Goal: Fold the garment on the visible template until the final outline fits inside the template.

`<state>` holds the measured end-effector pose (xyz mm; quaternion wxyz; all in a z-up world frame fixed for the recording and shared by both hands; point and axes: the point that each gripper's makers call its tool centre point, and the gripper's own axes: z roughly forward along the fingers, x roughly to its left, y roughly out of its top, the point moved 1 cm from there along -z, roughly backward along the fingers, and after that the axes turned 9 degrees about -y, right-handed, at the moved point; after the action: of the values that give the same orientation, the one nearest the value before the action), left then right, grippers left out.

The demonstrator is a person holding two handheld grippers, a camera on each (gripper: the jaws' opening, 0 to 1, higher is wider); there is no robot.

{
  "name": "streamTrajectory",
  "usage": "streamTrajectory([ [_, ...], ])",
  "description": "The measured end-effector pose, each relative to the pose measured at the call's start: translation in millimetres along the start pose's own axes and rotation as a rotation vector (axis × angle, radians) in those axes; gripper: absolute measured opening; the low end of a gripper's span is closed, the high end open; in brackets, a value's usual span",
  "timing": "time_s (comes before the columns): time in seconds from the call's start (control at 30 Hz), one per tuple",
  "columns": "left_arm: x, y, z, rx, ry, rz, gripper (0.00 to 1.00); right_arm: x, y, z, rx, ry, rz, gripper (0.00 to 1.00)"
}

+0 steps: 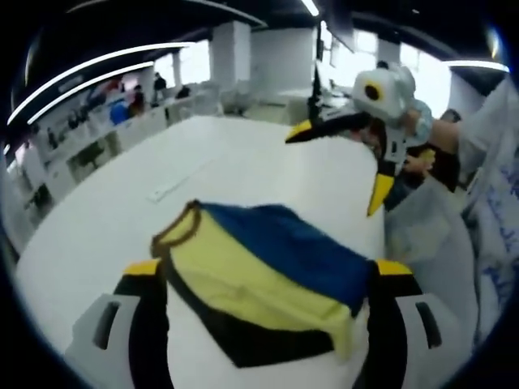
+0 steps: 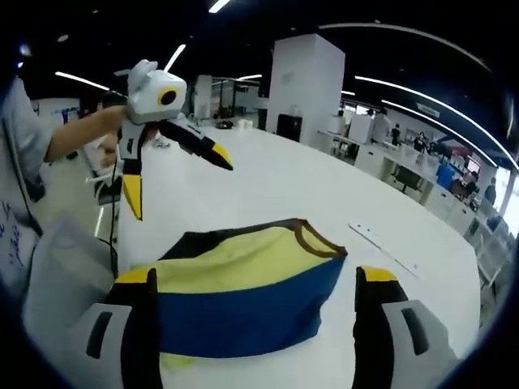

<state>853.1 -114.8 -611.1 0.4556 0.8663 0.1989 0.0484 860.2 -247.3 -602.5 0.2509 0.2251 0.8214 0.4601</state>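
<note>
A folded garment (image 1: 268, 271) in blue, yellow and black, with a brown collar, lies on the white table (image 1: 243, 154). In the left gripper view it sits ahead between my left gripper's (image 1: 268, 267) wide-apart jaws, which hold nothing. My right gripper (image 1: 330, 176) hangs open in the air beyond it, held by a hand. In the right gripper view the same garment (image 2: 251, 300) lies between the right gripper's (image 2: 255, 275) spread jaws. The left gripper (image 2: 182, 192) is raised open at the upper left. No template outline is visible around the garment.
A thin white strip (image 1: 170, 188) lies on the table past the garment, also seen as the strip (image 2: 381, 243). A person's white sleeve (image 1: 495, 203) and a pale grey-white bulk (image 2: 65, 267) stand at the table's edge. Desks and people are far behind.
</note>
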Motion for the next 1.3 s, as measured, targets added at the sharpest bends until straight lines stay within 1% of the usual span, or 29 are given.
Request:
streamTrajectory([
  [0.03,-2.2,0.5,-1.7,-0.016,0.01,-0.001,0.99,1.0,0.6,-1.6,-0.003,-0.003,0.004,1.0],
  [0.13,-7.1,-2.8,-6.3,-0.033,0.019,-0.02,0.99,6.2,-1.8,-5.6,0.001,0.0,0.004,1.0],
  [0.2,-12.6,-2.5,-10.4,-0.068,0.019,-0.039,0.99,12.6,-6.0,-9.6,0.004,-0.004,0.0,1.0],
  [0.23,-14.2,-2.9,-11.9,-0.077,0.021,-0.044,0.99,14.7,-7.3,-11.2,0.005,-0.003,0.001,1.0],
  [0.37,-22.1,-8.9,-18.0,-0.084,0.027,-0.048,0.99,22.0,-9.6,-19.2,0.0,-0.005,0.017,1.0],
  [0.43,-24.6,-10.6,-21.0,-0.094,0.042,-0.052,0.99,23.5,-9.6,-23.0,-0.004,-0.011,0.019,1.0],
  [0.5,-29.5,-9.8,-24.3,-0.125,0.048,-0.065,0.98,23.0,-10.2,-27.3,-0.01,-0.02,0.022,1.0],
  [0.57,-37.6,-9.8,-25.4,-0.146,0.034,-0.079,0.96,25.1,-11.1,-31.4,-0.014,-0.024,0.027,1.0],
  [0.6,-39.4,-10.0,-25.8,-0.15,0.033,-0.086,0.95,27.0,-12.5,-33.8,-0.013,-0.027,0.028,1.0],
  [0.67,-38.8,-8.8,-27.4,-0.166,0.044,-0.087,0.96,29.9,-14.9,-36.5,-0.011,-0.029,0.026,1.0],
  [0.73,-39.9,-9.5,-29.4,-0.168,0.057,-0.086,0.95,33.4,-18.8,-38.9,-0.005,-0.028,0.037,1.0],
  [0.8,-42.3,-10.8,-31.0,-0.172,0.056,-0.094,0.94,35.3,-23.1,-39.8,0.003,-0.027,0.039,1.0],
  [0.97,-48.9,-16.7,-32.5,-0.176,0.054,-0.105,0.97,43.6,-30.8,-43.4,0.015,-0.024,0.05,1.0],
  [1.07,-52.9,-21.8,-33.3,-0.177,0.057,-0.115,0.98,47.0,-36.6,-45.7,0.028,-0.044,0.04,1.0],
  [1.3,-65.6,-32.1,-36.4,-0.184,0.058,-0.143,0.99,57.0,-40.5,-51.6,0.034,-0.04,0.044,1.0],
])
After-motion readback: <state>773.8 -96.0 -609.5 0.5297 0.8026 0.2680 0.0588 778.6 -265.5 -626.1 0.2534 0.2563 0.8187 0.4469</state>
